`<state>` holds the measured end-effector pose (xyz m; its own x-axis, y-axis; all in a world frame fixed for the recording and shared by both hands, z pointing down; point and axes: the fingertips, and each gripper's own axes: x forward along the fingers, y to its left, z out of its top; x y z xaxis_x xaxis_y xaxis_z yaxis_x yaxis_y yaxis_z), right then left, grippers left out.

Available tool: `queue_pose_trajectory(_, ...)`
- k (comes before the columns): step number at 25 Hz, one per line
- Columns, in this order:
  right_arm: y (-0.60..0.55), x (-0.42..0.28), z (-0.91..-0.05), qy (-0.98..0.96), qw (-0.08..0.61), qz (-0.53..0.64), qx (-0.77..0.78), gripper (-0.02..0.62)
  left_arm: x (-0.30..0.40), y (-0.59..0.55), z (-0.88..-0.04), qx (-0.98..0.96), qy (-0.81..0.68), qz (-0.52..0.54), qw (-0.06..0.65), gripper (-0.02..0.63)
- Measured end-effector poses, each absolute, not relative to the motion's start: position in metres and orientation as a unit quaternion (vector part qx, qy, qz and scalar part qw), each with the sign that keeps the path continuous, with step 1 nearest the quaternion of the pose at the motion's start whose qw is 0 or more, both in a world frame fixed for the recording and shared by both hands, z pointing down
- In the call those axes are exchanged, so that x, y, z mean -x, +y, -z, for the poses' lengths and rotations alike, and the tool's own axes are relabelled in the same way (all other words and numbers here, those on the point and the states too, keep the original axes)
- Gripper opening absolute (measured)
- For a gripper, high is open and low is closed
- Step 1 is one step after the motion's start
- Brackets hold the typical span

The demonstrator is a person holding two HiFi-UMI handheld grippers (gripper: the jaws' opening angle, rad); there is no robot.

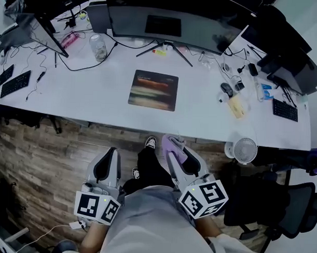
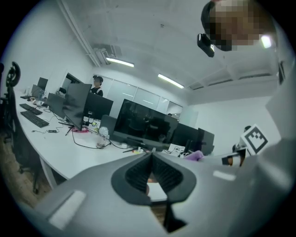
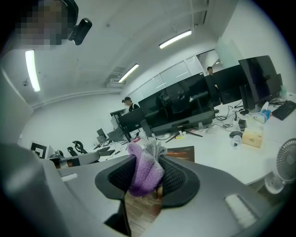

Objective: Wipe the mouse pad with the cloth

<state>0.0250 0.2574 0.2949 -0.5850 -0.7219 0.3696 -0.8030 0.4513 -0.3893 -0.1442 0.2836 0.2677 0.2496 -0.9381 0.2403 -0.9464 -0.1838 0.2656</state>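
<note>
- Left gripper (image 1: pixel 112 154): held low over the wooden floor (image 1: pixel 38 160), short of the counter's near edge. Its jaws are clenched tip to tip with nothing between them. Its marker cube (image 1: pixel 96 207) sits nearest the person's body.
- Right gripper (image 1: pixel 179 156): held beside the left one, also short of the counter's edge. Its jaws are grasping the cloth. Its marker cube (image 1: pixel 204 197) faces up towards the head camera.
- Cloth (image 3: pixel 145 172): purple, bunched, pinched between the right jaws. A folded end sticks up past the jaw tips and a grey tuft shows at its top. It is off the counter and well apart from the mouse pad.
- Mouse pad (image 1: pixel 153 90): dark rectangle with blurred orange and pale bands. It lies flat near the middle of the counter, in front of the monitor stand, with nothing on it.
- Counter (image 1: pixel 97 103): long and white.
- Wide dark monitor (image 1: pixel 167 22): stands at the far side of the counter.
- Clear jar (image 1: pixel 99 47): left of the monitor stand.
- Black keyboard (image 1: pixel 15 83): at the far left of the counter.
- Mouse (image 1: pixel 227 89) and yellowish box (image 1: pixel 236 106): to the right of the mouse pad.
- Second keyboard (image 1: pixel 285 109): at the far right of the counter.
- Small white fan (image 1: pixel 244 151): at the counter's near right edge.
- Black office chair (image 1: pixel 270 200): below the fan, right of the person.
</note>
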Motion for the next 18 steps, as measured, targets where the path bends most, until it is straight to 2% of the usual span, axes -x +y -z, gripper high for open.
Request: queue_pose_trajectory(18, 0.066, -0.05, -0.327, -0.82, 0.067, -0.314, -0.474, 0.15, 0.111, 0.078, -0.28, -0.794, -0.579, -0.053, 0.179, 0.0)
